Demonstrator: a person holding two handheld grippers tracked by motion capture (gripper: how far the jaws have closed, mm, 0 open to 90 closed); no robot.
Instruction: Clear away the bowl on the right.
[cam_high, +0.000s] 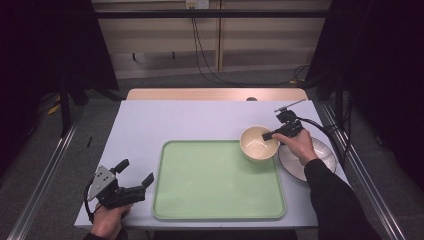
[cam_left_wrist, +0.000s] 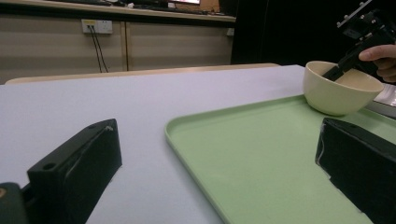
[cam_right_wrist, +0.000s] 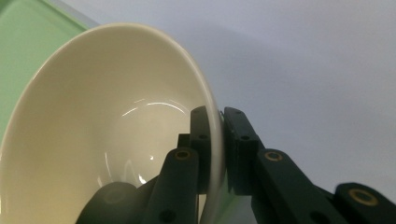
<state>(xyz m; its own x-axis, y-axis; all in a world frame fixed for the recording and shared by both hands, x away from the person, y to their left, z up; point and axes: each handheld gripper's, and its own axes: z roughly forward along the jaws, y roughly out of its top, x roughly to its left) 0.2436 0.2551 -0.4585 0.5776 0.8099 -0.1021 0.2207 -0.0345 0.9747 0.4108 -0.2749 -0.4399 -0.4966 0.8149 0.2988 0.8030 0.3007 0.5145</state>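
My left gripper (cam_high: 134, 173) rests near-left on the table (cam_high: 200, 117), jaws spread wide, holding nothing. Farther right, my right gripper (cam_right_wrist: 220, 140) pinches the rim of a glossy cream bowl (cam_high: 258, 142) on the green tray's (cam_high: 215, 182) far-right corner.

Plate (cam_high: 320, 165) half hidden beneath forearm
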